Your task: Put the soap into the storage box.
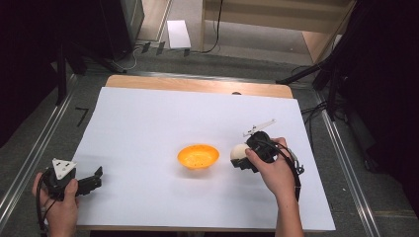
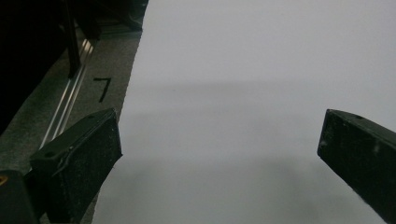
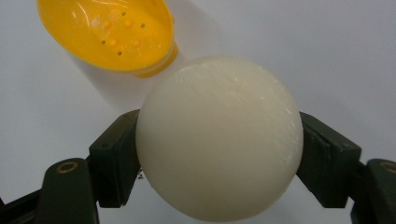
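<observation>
Bowl [image 1: 198,156] placement decides the coming move: seen from the high view, the orange bowl sits near the middle of the white-covered worktop [image 1: 148,123], and the right claw [image 1: 240,157] lies just to its right, pointing leftward at it. That claw pinches a cream-white ball [image 1: 238,152], which hangs near the bowl's right rim but apart from it, so the ball probably has only a short way leftward to go before it stands over the bowl. The left claw [image 1: 96,177] rests far off at the worktop's near left corner, well apart from the bowl; the right hand is plainly the nearer one.

Seen from the left gripper view, the left claw [image 2: 219,140] is spread wide, nothing between its black jaws, with bare white worktop [image 2: 243,70] ahead and the worktop's left edge beside the left jaw.

Seen from the right gripper view, the right claw [image 3: 219,154] is pressed onto the ball [image 3: 219,137], one jaw on each side at about its widest part. The bowl [image 3: 105,32] lies beyond the ball, up and to the left, its hollow open toward the camera and dotted with small holes. The bowl stands off the claw's axis, so the carry, as I judge it, needs a forward reach slanted to that side.
</observation>
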